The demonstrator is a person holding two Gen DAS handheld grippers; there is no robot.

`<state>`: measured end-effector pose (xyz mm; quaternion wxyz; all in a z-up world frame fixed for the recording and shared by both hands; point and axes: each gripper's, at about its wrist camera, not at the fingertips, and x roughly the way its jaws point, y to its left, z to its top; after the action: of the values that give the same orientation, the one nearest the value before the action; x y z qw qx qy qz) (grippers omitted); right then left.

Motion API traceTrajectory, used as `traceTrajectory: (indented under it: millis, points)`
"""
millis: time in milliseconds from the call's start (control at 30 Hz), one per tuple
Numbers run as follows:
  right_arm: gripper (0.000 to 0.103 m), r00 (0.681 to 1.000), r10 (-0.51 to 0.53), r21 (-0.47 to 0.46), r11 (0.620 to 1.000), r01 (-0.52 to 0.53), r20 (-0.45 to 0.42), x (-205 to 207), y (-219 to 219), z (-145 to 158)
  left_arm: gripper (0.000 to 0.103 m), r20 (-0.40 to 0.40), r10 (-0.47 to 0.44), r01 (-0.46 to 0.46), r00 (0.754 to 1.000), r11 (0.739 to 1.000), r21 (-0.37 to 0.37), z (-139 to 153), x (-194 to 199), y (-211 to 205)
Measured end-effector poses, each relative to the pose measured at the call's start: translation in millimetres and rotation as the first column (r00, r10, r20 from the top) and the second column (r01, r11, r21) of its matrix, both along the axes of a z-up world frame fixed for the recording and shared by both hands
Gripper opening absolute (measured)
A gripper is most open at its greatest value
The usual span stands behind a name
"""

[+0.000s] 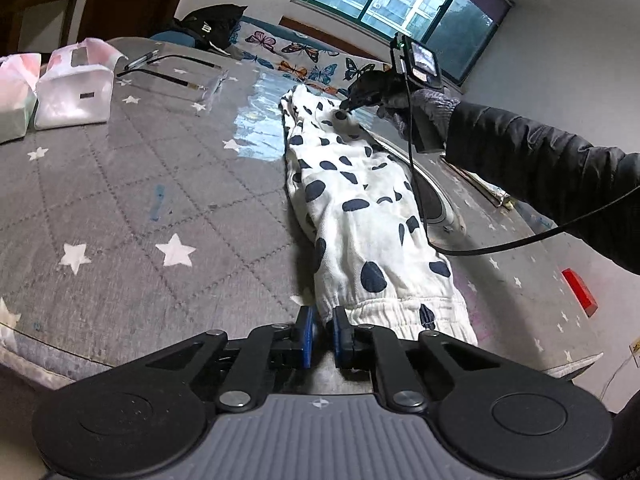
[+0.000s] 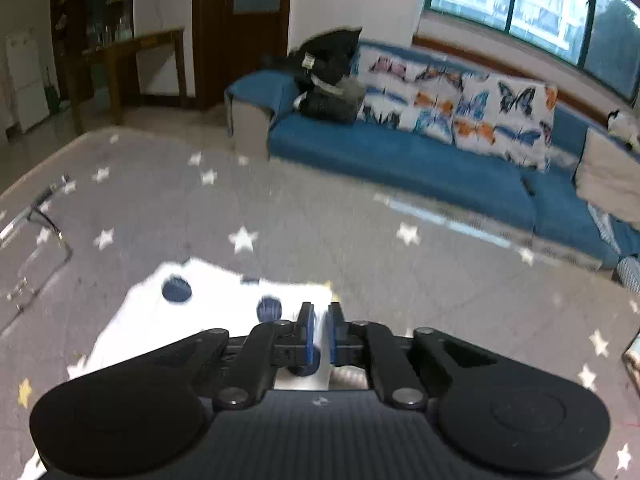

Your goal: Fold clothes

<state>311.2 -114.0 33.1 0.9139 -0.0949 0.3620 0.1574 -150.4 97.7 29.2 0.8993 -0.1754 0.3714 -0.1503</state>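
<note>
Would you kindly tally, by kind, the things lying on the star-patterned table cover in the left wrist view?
Spotted garment: 1
White handled boxes: 2
Clear tray: 1
Pen: 1
Red block: 1
Total: 6

A garment (image 1: 360,208) lies lengthwise on the table (image 1: 160,200), two boxes (image 1: 60,92) at the far left, a sofa (image 2: 400,152) with cushions (image 2: 460,108) beyond the far edge.
</note>
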Motion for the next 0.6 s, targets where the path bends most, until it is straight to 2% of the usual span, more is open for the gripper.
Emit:
traceTrajectory:
  millis: [67, 133, 267, 300, 333, 400, 467, 533, 600]
  points:
    - [0.009, 1.0, -0.001, 0.055, 0.999, 0.001, 0.003, -4, 2, 11, 0.011, -0.002, -0.003, 0.003, 1.0, 1.0, -0.003, 0, 0, 0]
    - [0.011, 0.997, 0.062, 0.114, 0.992, -0.058, -0.034, -5, 8, 18, 0.011, -0.002, -0.003, 0.003, 1.0, 1.0, -0.006, -1, 1, 0]
    - [0.021, 0.98, 0.182, 0.188, 0.969, -0.163, -0.086, -13, 35, 15, 0.011, -0.003, -0.001, 0.001, 1.0, 1.0, -0.007, -1, 2, -1]
    - [0.026, 0.976, 0.195, 0.2, 0.964, -0.172, -0.101, -15, 43, 12, 0.011, -0.003, 0.0, 0.0, 1.0, 1.0, -0.008, -1, 2, -1]
    - [0.03, 0.974, 0.2, 0.19, 0.965, -0.179, -0.101, -16, 51, 8, 0.011, -0.004, 0.0, 0.0, 1.0, 1.0, -0.008, -1, 2, -1]
    - [0.03, 0.979, 0.188, 0.138, 0.975, -0.176, -0.082, -16, 64, 2, 0.011, -0.004, 0.001, -0.002, 1.0, 1.0, -0.009, -1, 2, -1]
    - [0.027, 0.982, 0.173, 0.094, 0.982, -0.166, -0.072, -14, 75, -4, 0.011, -0.004, 0.001, -0.001, 1.0, 1.0, -0.011, -1, 2, 0]
    - [0.014, 0.988, 0.139, 0.051, 0.989, -0.136, -0.069, -13, 83, -10, 0.011, -0.004, 0.002, -0.002, 1.0, 1.0, -0.014, -1, 2, 0]
    - [0.007, 0.99, 0.127, 0.048, 0.991, -0.125, -0.055, -17, 83, -12, 0.011, -0.004, 0.0, 0.0, 1.0, 1.0, -0.016, -1, 1, 0]
